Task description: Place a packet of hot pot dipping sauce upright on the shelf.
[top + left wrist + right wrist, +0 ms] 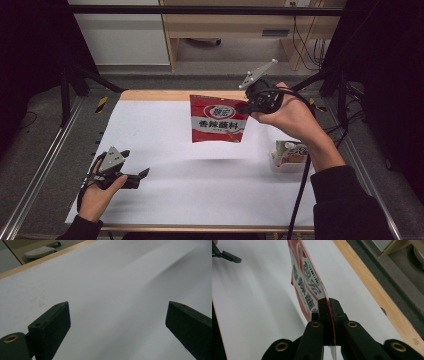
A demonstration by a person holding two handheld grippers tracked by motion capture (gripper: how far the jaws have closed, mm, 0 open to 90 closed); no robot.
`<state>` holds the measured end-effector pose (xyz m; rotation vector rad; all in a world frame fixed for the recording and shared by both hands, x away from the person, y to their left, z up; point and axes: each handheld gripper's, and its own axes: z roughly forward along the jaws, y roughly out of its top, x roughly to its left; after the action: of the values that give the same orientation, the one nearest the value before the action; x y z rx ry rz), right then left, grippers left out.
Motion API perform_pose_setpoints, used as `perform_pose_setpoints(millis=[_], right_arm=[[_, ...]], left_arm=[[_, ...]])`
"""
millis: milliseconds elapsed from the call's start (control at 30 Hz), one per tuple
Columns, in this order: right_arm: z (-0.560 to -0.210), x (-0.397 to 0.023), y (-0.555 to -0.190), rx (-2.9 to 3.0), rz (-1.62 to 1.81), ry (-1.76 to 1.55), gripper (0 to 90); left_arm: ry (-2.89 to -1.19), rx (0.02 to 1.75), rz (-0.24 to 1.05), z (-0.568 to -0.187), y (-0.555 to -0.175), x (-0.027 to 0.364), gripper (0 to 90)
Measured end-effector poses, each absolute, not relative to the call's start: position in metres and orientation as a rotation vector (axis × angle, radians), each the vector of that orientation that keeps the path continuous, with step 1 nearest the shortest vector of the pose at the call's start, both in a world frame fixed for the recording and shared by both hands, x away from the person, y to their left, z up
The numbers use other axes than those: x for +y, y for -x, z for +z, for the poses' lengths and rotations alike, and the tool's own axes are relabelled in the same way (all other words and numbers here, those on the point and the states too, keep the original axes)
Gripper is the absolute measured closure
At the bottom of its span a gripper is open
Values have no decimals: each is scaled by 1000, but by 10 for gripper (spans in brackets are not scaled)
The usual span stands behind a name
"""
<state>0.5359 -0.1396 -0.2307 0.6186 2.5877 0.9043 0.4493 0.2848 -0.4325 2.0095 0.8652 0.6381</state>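
Right tongs (246, 106) clamped on pouch (216, 120) edge, pouch hanging above surface (165, 150). Left tongs (141, 176) spread wide, empty, well apart from pouch.

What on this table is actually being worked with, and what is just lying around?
In use: red sauce packet, pinched at its edge by the right gripper.
Lying about: small tray with a wrapped snack; the open left gripper, holding nothing.

Black tongs (141, 176), brass screws, grey 3-cornered plates, black cables; person w/ black sleeves (345, 200).

Right hand-held gripper (248, 106) raised, clamped; left hand-held gripper (142, 176) low, agape.
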Motion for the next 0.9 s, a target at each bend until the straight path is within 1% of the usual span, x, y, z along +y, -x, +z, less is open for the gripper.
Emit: perform_pose_setpoints(millis=[167, 333, 667, 900], right_arm=[[-221, -158, -536, 2549, 906, -655, 900], [-216, -175, -536, 2512, 935, -709, 900], [-209, -195, -536, 2467, 927, -770, 900], [-211, -212, -536, 2445, 910, -815, 900]], left_arm=[[-2008, 903, 653, -439, -451, 281, 55], [-2016, 902, 657, -441, -452, 280, 53], [-2047, 897, 666, -444, -452, 279, 53], [-2047, 905, 665, -445, -453, 281, 53]])
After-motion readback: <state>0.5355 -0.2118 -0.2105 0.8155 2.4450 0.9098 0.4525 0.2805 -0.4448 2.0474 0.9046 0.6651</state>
